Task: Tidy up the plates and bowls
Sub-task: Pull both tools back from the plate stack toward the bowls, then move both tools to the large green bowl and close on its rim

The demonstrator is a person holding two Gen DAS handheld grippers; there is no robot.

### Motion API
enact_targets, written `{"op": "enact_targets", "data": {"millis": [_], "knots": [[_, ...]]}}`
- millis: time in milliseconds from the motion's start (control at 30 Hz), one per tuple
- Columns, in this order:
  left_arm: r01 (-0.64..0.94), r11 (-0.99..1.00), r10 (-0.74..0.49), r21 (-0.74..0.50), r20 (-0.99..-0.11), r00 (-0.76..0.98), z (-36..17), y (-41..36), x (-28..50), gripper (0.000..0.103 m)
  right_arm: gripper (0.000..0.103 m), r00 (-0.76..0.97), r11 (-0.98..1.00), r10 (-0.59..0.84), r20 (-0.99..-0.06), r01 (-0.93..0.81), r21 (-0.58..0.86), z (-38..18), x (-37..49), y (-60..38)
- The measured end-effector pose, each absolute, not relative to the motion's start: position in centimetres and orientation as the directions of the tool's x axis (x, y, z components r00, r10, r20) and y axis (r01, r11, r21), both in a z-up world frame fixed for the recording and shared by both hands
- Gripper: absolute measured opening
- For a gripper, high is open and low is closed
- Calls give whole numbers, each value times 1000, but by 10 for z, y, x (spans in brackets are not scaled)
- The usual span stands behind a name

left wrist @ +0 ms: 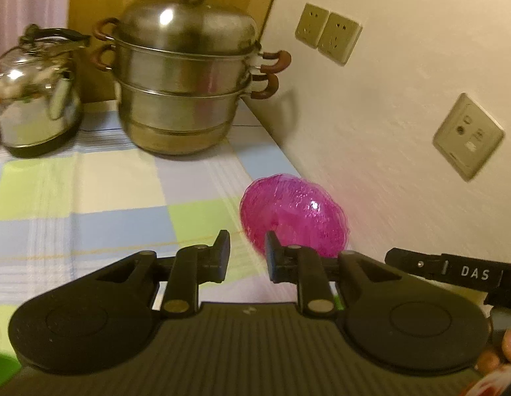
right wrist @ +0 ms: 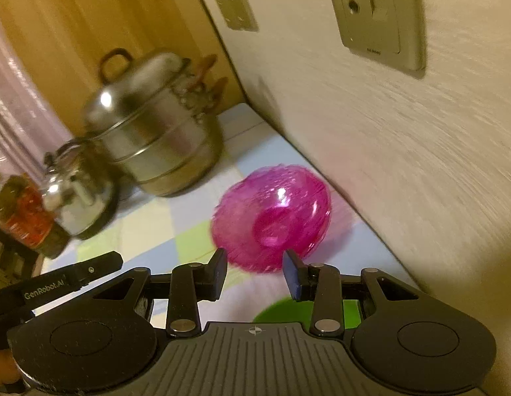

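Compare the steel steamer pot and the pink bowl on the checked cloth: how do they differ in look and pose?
The steamer pot is opaque, shiny metal; the pink bowl is translucent pink plastic. The steamer pot stands upright with its lid on; the pink bowl appears to lie upside down, its base showing in the right wrist view. The steamer pot has brown side handles; the pink bowl has none. Both rest on the checked cloth near the wall.

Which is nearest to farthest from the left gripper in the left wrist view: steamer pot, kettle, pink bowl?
1. pink bowl, just beyond the right finger, by the wall.
2. steamer pot, farther back, centre.
3. kettle, back left; close to the pot's depth, ranking unsure.
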State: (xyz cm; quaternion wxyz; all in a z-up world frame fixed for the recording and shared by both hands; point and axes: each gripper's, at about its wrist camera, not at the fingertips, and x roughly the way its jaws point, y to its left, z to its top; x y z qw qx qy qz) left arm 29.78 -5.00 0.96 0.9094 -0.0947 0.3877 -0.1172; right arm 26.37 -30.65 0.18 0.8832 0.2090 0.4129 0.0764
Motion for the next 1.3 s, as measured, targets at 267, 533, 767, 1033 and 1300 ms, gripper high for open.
{"op": "enact_targets", "data": {"millis": [267, 533, 767, 1033, 1300], "knots": [[77, 961, -242, -265, -675, 697, 22, -27, 220, 26, 38, 651, 894, 330, -683, 18, 448, 15, 198, -302], [-4, 962, -188, -272, -676, 712, 12, -7, 155, 34, 38, 623, 895, 335, -706, 25, 446, 7, 141, -302], [-69, 963, -134, -260, -689, 712, -1, 10, 111, 38, 38, 575, 888, 386, -721, -19, 460, -5, 112, -281], [-128, 957, -99, -259, -710, 697, -17, 31, 79, 38, 38, 526, 880, 425, -736, -52, 471, -22, 104, -256], [-192, 949, -50, -250, -722, 690, -29, 56, 64, 38, 38, 499, 882, 437, -748, -75, 466, -31, 103, -239]]}}
